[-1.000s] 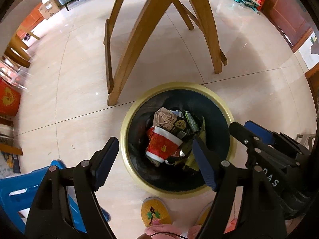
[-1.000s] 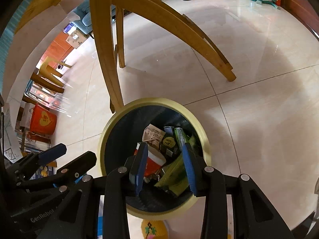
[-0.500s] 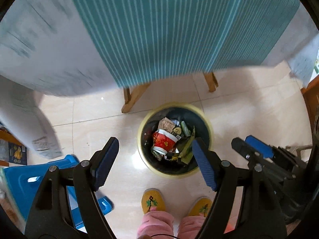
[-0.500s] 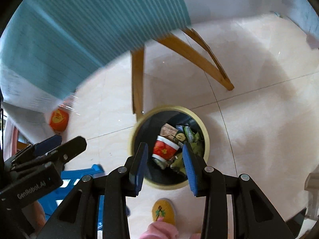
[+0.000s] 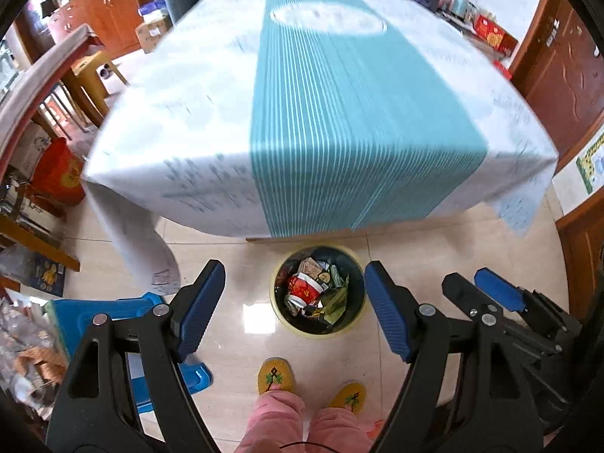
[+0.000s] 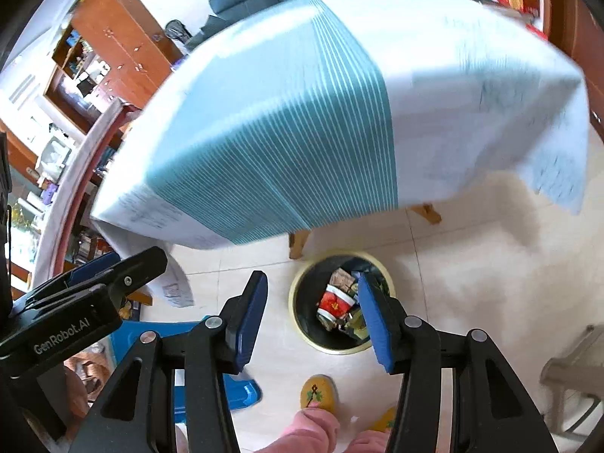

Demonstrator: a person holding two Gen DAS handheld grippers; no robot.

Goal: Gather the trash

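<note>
Left wrist view, nearest first: the left hand-held gripper [image 5: 292,311] has its blue pads spread wide with nothing between them. Below them are the person's yellow slippers [image 5: 276,375] on the tiled floor [image 5: 434,241]. To the right, the right hand-held gripper [image 5: 479,290] juts in. In its own view the right hand-held gripper [image 6: 311,315] has just been opening its jaws, and they too are empty.

Just past the slippers stands the yellow-rimmed trash bin [image 5: 281,322], holding the collected rubbish: a red paper cup [image 5: 306,290], a brown packet [image 5: 309,266] and green wrappers [image 5: 338,298]. The bin sits on the floor at the near edge of the worktop [image 5: 211,113], whose white cloth carries a teal striped runner [image 5: 339,94]. A blue stool [image 5: 113,313] sits to the left.

Judging from this, a drop into the bin is finished and both grippers are free, high above the floor. The worktop surface looks bare, though it is blurred, so the collecting may be nearly over. The next move calls for scanning the worktop and floor for leftover litter, then lowering an opened gripper squarely over whatever turns up.
</note>
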